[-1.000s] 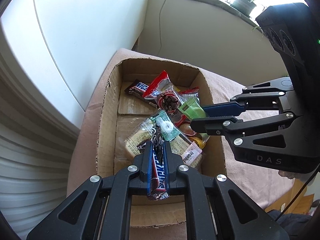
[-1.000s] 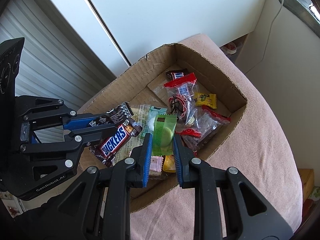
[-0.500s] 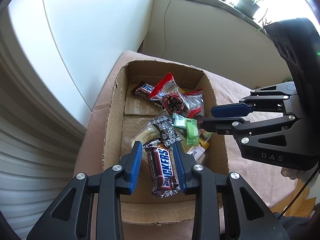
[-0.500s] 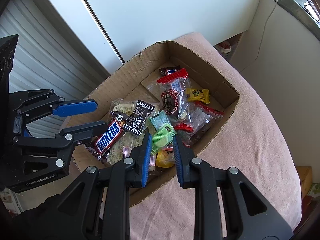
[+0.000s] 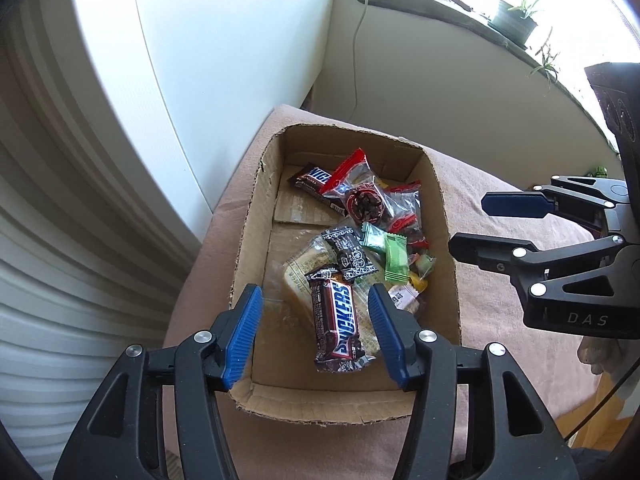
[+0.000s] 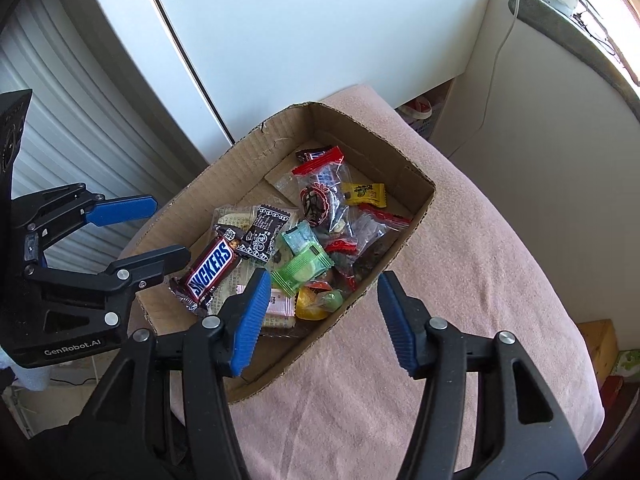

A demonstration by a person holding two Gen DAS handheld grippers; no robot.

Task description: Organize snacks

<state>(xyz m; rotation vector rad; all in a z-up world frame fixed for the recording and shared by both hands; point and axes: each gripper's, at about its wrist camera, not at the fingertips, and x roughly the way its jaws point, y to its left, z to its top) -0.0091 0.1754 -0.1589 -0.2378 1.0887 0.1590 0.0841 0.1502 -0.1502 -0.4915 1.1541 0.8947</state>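
An open cardboard box (image 5: 248,236) (image 6: 224,176) sits on a pink cloth and holds several wrapped snacks. A Snickers bar (image 5: 336,320) (image 6: 210,266) lies at its near end on a clear cracker packet. My left gripper (image 5: 315,290) (image 6: 170,227) hangs over the bar. Its jaws are opening and the pads stand clear of the bar on both sides. A green packet (image 5: 396,258) (image 6: 302,270) lies among the other snacks. My right gripper (image 6: 324,276) (image 5: 470,222) hovers over the box's right rim with its jaws opening and nothing held between them.
The pink cloth (image 6: 460,280) covers a rounded surface that drops off on all sides. A white panel (image 5: 200,60) and ribbed shutter stand close behind the box. A windowsill with plants (image 5: 516,16) and a hanging cable (image 5: 354,64) lie beyond.
Both grippers went from shut to open. The left let go of the Snickers bar, the right let go of the green packet, and both now lie in the box. The right gripper rose slightly.
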